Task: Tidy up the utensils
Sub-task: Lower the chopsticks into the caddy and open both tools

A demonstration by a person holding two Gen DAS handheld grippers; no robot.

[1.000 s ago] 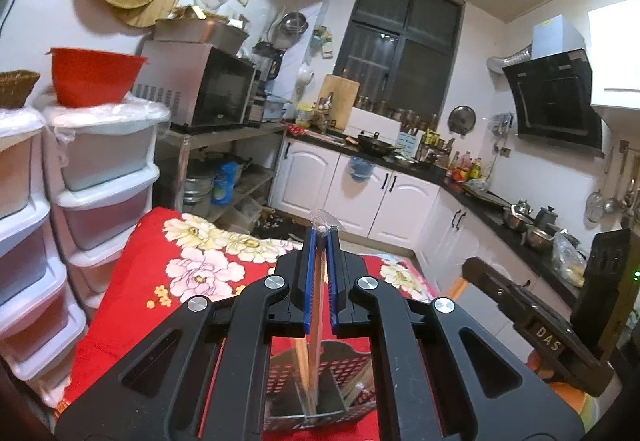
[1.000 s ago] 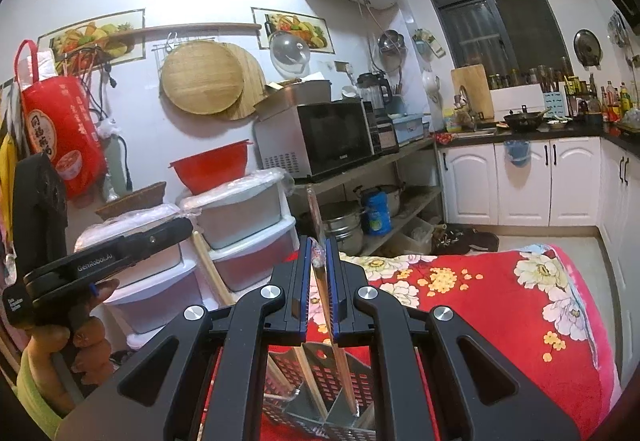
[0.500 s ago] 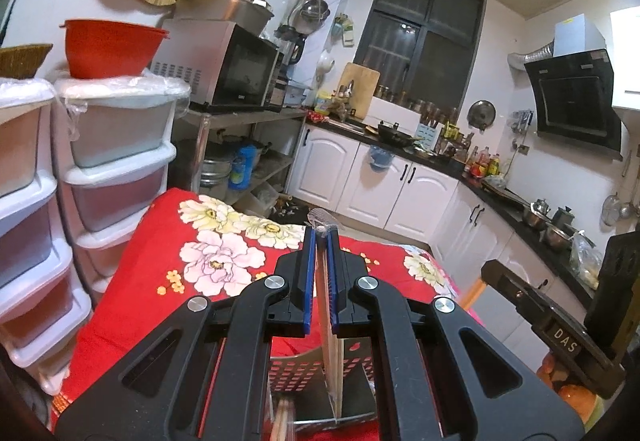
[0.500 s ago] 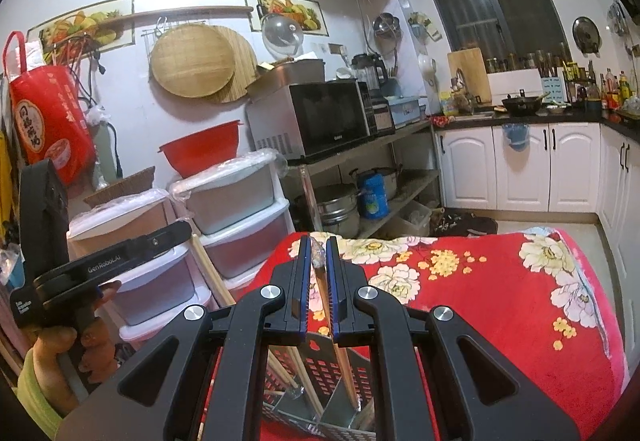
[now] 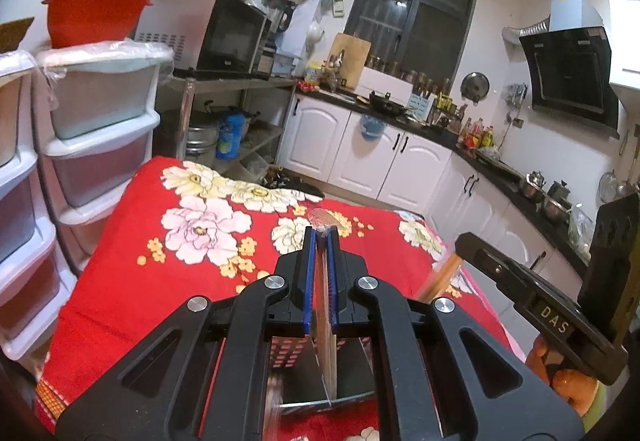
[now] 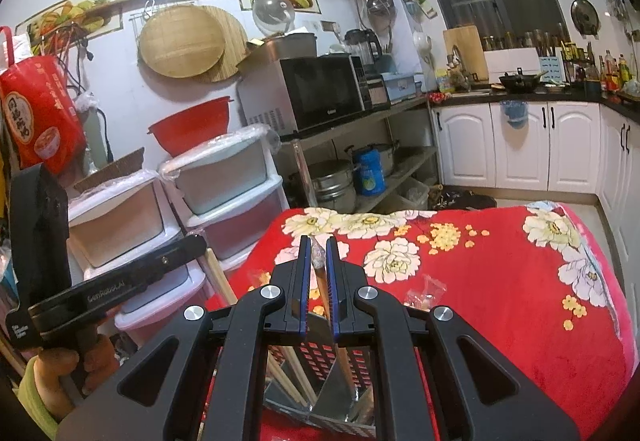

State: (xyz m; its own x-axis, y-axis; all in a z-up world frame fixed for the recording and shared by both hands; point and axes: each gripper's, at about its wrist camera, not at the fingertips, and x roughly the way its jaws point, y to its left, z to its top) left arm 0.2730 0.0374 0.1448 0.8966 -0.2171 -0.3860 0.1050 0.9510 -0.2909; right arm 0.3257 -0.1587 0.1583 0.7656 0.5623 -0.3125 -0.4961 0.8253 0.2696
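My left gripper (image 5: 320, 237) is shut on a slim utensil (image 5: 325, 337); its shiny rounded end pokes out above the fingertips and its shaft runs down into a perforated metal utensil holder (image 5: 284, 353) below me. My right gripper (image 6: 316, 245) is shut on a wooden-handled utensil (image 6: 320, 281) with a plastic-wrapped tip, whose lower end reaches into the utensil holder (image 6: 360, 365). Several chopsticks (image 6: 288, 373) lean in the holder's left compartment. Each view also catches the other gripper at its edge, the left gripper (image 6: 112, 289) held in a hand.
The holder stands on a table under a red floral cloth (image 6: 500, 281). Crumpled clear wrappers (image 6: 426, 291) lie on the cloth. Stacked plastic drawers (image 5: 100, 129) and a metal shelf with a microwave (image 6: 320, 93) stand beyond the table's left side; white cabinets (image 5: 380, 161) lie behind.
Both grippers have sunk towards the holder with their utensils still gripped, and both views have tipped downwards, showing more of the red cloth. The jaws have not changed.
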